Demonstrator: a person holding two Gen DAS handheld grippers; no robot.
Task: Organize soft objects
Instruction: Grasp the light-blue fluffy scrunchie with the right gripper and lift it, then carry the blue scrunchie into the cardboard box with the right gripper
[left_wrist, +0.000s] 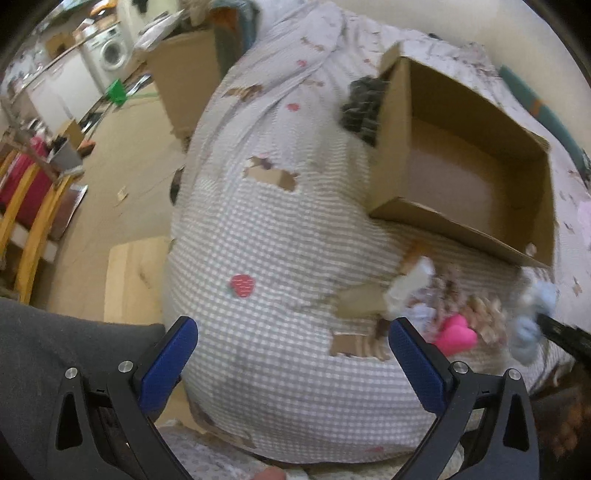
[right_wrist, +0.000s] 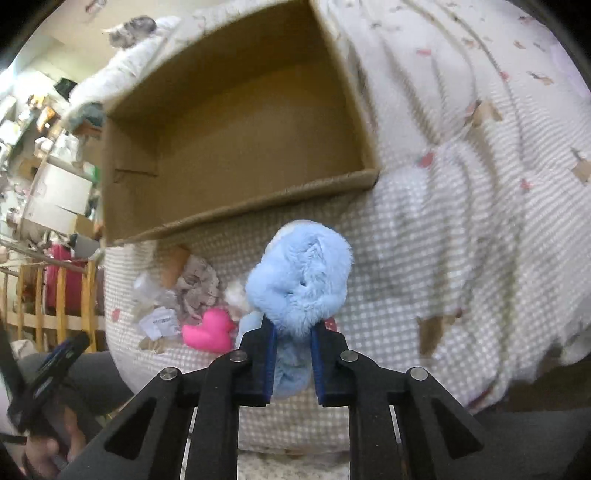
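Note:
My right gripper (right_wrist: 292, 334) is shut on a fluffy light-blue plush (right_wrist: 299, 280) and holds it above the checked bedspread, in front of the open cardboard box (right_wrist: 236, 218). The plush also shows blurred in the left wrist view (left_wrist: 532, 314). A pink rubber duck (right_wrist: 208, 330) lies on the bed next to a frilly patterned cloth (right_wrist: 197, 290) and a white crumpled label (right_wrist: 159, 323); the duck shows in the left wrist view too (left_wrist: 456, 334). My left gripper (left_wrist: 291, 354) is open and empty over the bedspread, left of the pile. The box (left_wrist: 461, 229) looks empty inside.
The bed carries a grey-and-white checked cover (left_wrist: 280, 221) with strawberry and dog prints. A dark knitted item (left_wrist: 364, 107) lies behind the box. To the left are floor, a second cardboard box (left_wrist: 184, 70), a wooden chair (left_wrist: 26, 218) and a washing machine (left_wrist: 110, 51).

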